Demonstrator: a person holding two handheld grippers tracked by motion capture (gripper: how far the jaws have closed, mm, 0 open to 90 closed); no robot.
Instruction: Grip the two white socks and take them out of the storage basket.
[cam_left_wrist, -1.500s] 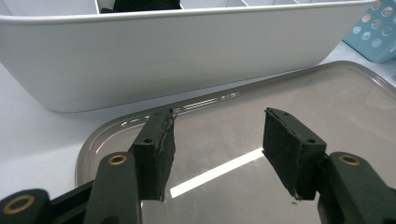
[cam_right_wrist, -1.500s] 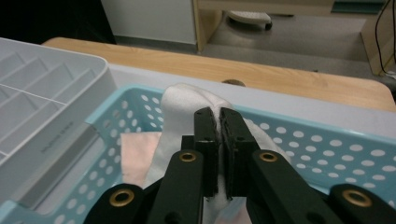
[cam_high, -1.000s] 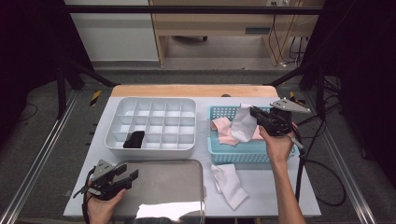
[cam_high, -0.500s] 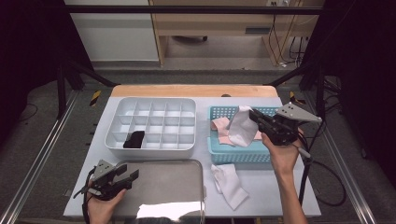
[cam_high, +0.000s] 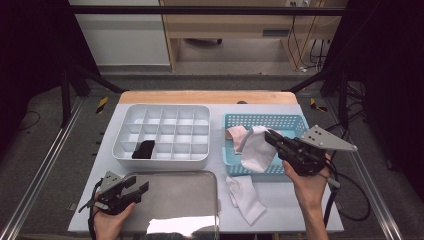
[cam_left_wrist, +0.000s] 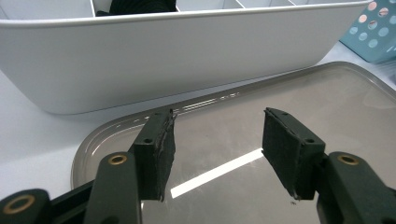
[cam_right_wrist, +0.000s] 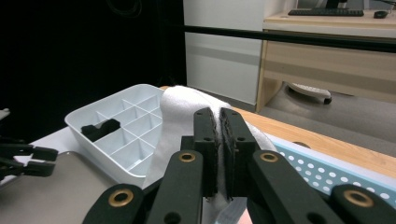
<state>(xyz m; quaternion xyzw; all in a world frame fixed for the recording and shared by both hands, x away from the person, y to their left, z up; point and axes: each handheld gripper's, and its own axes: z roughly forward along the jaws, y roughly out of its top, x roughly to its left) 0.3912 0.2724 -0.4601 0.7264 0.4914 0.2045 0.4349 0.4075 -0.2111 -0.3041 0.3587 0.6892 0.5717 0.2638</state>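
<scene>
White sock (cam_high: 257, 152): soft, limp, crumpled; hangs over the blue basket (cam_high: 290, 122), pinched in the closed right tongs (cam_high: 272, 139). Judged lifted out but not yet placed. One black item (cam_high: 144, 149) sits in the white divider tray (cam_high: 160, 112); another white sock (cam_high: 245, 197) lies on the worktop (cam_high: 280, 205). Left tongs (cam_high: 140, 187) gape empty over the metal tray (cam_high: 175, 195).

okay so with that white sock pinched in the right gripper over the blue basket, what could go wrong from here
1. The right gripper is shut on only an edge of the white sock; most of it hangs loose, so it might slip out.
2. The dangling cloth sits close to the pink sock and the blue basket wall, and could snag or drag one along.
3. The divided tray has small cells; one already holds a black item, so a floppy sock may spill across several.
</scene>
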